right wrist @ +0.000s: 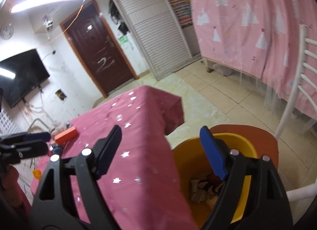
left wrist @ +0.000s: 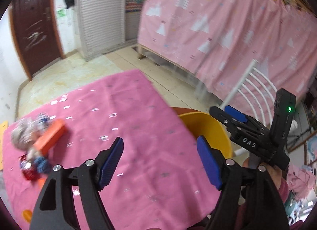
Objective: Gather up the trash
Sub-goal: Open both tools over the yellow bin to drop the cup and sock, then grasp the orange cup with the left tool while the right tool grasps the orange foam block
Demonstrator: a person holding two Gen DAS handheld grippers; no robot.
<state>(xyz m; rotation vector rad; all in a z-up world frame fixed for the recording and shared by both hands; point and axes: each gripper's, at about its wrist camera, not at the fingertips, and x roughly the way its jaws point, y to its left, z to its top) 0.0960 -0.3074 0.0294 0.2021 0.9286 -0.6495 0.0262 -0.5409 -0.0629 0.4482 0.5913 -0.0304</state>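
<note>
A yellow bin (right wrist: 198, 158) stands on a chair seat beside the pink-clothed table (right wrist: 138, 131); crumpled paper and wrappers (right wrist: 204, 188) lie in its bottom. It also shows in the left wrist view (left wrist: 210, 129). My left gripper (left wrist: 160, 160) is open and empty above the table. My right gripper (right wrist: 162, 148) is open and empty over the table's corner and the bin's rim; it also shows in the left wrist view (left wrist: 231, 117). An orange box (left wrist: 50, 136) and a heap of wrappers (left wrist: 29, 150) lie at the table's far left.
A white-backed chair with a red seat (right wrist: 265, 140) holds the bin. A pink curtain (left wrist: 227, 22) hangs at the right. A small orange cup (right wrist: 37, 173) sits at the table's near left edge. Tiled floor (right wrist: 218, 95), a dark door and a wall TV lie beyond.
</note>
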